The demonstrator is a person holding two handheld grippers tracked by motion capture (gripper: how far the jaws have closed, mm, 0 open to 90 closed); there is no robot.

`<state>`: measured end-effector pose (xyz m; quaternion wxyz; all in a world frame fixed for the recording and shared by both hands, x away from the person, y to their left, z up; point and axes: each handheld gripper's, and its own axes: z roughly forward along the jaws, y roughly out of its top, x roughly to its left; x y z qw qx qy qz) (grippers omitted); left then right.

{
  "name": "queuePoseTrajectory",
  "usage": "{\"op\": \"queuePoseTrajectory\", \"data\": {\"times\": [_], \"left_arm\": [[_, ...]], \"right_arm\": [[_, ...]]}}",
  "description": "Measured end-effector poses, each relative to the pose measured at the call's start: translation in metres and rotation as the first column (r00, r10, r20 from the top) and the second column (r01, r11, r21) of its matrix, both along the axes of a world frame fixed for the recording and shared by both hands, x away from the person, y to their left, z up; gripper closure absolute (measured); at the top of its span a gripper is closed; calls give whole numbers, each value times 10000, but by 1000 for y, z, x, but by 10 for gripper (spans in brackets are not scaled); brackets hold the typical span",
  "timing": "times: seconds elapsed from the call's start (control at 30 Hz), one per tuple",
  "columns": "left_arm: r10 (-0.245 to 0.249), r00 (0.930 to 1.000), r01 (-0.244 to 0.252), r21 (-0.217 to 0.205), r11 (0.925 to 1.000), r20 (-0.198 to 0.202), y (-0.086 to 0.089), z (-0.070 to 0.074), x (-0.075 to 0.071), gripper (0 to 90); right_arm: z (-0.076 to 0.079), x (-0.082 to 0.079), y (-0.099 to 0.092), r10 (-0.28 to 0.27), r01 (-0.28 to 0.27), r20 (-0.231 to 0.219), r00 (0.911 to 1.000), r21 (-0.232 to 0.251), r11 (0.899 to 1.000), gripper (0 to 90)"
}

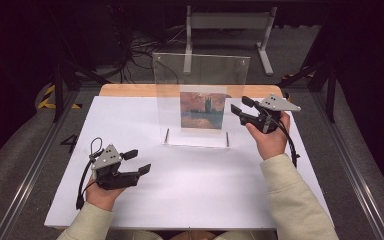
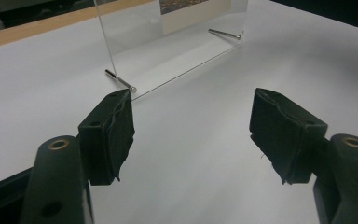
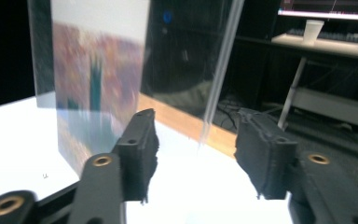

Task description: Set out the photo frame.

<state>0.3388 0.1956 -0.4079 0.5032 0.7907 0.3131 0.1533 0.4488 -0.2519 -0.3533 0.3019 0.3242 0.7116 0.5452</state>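
- High view: a clear plastic stand stands upright on the white table, toward the far side, in the middle.
- A small painting with red and blue colours sits inside the stand, low down.
- Two thin metal pins stick out at the foot of the stand.
- The left gripper is near the stand's front, off to its left. Its jaws are spread apart and hold nothing.
- The right gripper is up in the air, just beside the stand's right edge. Its jaws are spread apart too, with nothing between them.
- In the right gripper view, the stand's edge shows between the jaws, farther back.
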Motion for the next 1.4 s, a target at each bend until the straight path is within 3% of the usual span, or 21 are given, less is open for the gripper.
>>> {"op": "queuePoseTrajectory", "data": {"times": [0.17,0.23,0.27,0.43,0.5,0.67,0.77,1.4], "left_arm": [[-12,10000,13,61,10000,-44,1,-1,1,306],[7,10000,-7,32,10000,-62,-1,-1,1,305],[-17,10000,17,55,10000,-95,-1,-1,0,304],[-30,10000,31,95,10000,-88,-2,-2,1,304],[-49,9999,51,115,9999,-107,-2,-3,1,304],[-69,9996,71,82,9999,-261,-2,-4,0,304],[-81,9998,83,126,9999,-182,-2,-4,1,304],[-103,9997,106,147,9998,-218,-2,-4,1,304]], "right_arm": [[-28,-8,-8,7,-31,-802,9968,-297,9996,440],[-43,-12,-12,-1,-69,-1288,9917,-543,9985,473],[-51,-14,-13,-17,-105,-1669,9860,-716,9974,502],[-75,-22,-10,-22,-408,-2605,9655,-1596,9863,703],[-82,-23,-7,27,-632,-3034,9528,-1898,9798,776],[-98,-19,0,-334,-732,-3883,9209,-2564,9638,808],[-102,-17,1,-331,-796,-4072,9127,-2567,9632,824],[-105,-9,1,-623,-357,-4007,9141,-2325,9719,881]]}}
